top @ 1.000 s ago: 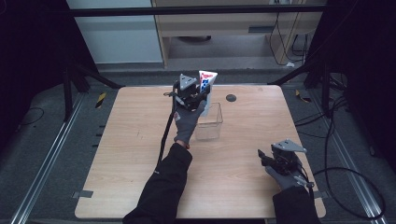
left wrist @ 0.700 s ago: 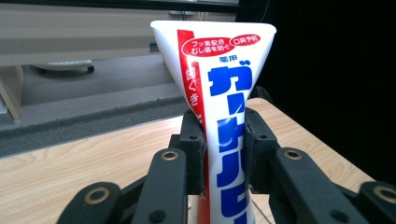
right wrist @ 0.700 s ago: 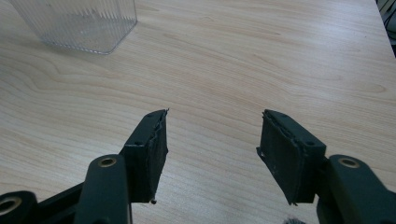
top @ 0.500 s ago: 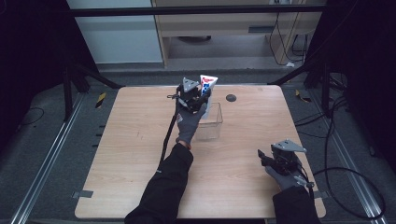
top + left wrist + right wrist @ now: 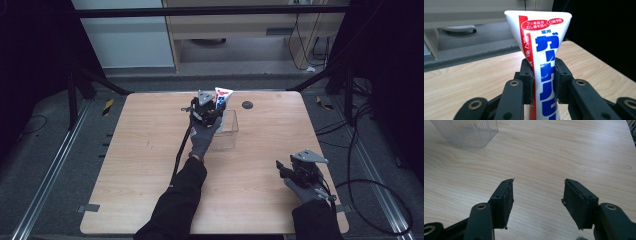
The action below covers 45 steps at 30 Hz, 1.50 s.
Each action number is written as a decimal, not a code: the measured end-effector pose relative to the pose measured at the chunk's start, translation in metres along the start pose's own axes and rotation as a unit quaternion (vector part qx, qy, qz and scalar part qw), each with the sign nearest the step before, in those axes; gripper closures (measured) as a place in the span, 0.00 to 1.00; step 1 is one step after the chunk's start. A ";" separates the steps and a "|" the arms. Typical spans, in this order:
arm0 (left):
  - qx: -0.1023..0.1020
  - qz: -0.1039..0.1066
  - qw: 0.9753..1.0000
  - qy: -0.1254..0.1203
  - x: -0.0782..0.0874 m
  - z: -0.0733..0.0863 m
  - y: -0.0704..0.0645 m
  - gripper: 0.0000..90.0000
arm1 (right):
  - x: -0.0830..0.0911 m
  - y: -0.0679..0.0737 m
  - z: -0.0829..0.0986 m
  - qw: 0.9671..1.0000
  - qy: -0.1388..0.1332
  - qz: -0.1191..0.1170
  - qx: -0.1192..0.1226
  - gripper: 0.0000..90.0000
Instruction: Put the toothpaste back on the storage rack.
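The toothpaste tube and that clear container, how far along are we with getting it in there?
Done: the left gripper has the toothpaste tube clamped upright, flat crimped end up. In hand: in the high view the tube is at the far rim of the clear container; whether its lower end is already inside is hidden by the hand. Left: probably lowering and releasing. The right gripper sits open over bare table.
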<state>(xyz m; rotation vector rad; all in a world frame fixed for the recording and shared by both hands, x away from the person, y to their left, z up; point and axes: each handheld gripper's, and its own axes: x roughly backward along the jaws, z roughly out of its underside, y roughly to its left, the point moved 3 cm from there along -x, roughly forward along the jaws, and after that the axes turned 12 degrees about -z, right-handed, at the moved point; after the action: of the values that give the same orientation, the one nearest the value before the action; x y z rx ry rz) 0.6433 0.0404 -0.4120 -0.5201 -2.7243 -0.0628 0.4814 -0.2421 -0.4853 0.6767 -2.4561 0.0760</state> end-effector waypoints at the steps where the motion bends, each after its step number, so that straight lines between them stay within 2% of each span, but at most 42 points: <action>1: 0.000 -0.001 1.000 0.000 0.000 0.002 0.000 0.80 | 0.000 0.000 0.000 1.000 0.000 0.000 0.000 0.46; 7: -0.005 0.007 1.000 -0.002 0.001 0.006 -0.002 0.80 | 0.000 0.001 0.000 1.000 0.000 0.001 0.000 0.46; 15: -0.015 0.021 1.000 0.015 -0.004 0.019 -0.003 0.80 | 0.000 0.001 0.000 1.000 0.000 0.002 0.000 0.46; 20: -0.014 0.028 0.999 0.023 -0.006 0.027 -0.002 0.79 | 0.000 0.000 0.000 1.000 0.003 0.002 0.001 0.45; 23: -0.027 0.026 0.999 0.029 -0.005 0.029 -0.004 0.79 | 0.000 0.000 0.000 1.000 0.003 0.003 0.001 0.45; 26: -0.028 0.026 0.999 0.033 -0.005 0.030 -0.005 0.78 | 0.000 0.000 0.000 1.000 0.003 0.003 0.001 0.45; 30: -0.061 0.016 0.997 0.051 -0.005 0.032 -0.011 0.69 | 0.001 0.000 -0.001 1.000 0.001 0.003 0.001 0.45; 32: -0.069 0.012 0.996 0.052 -0.005 0.033 -0.014 0.67 | 0.001 0.001 -0.001 1.000 0.001 0.004 0.002 0.45; 36: -0.046 0.025 0.998 0.045 -0.001 0.030 -0.011 0.63 | 0.001 0.001 -0.001 1.000 0.000 0.003 0.002 0.45; 39: -0.045 0.031 0.998 0.036 0.007 0.024 -0.009 0.56 | 0.001 0.001 -0.001 1.000 0.000 0.003 0.001 0.44; 45: -0.048 0.036 0.998 0.026 0.030 0.017 -0.002 0.49 | 0.001 0.001 -0.001 1.000 -0.001 0.004 0.000 0.44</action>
<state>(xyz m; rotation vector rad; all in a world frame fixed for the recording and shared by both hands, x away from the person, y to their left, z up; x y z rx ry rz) 0.6112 0.0507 -0.4171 -0.6351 -2.6583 -0.1871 0.4807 -0.2417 -0.4835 0.6666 -2.4617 0.0791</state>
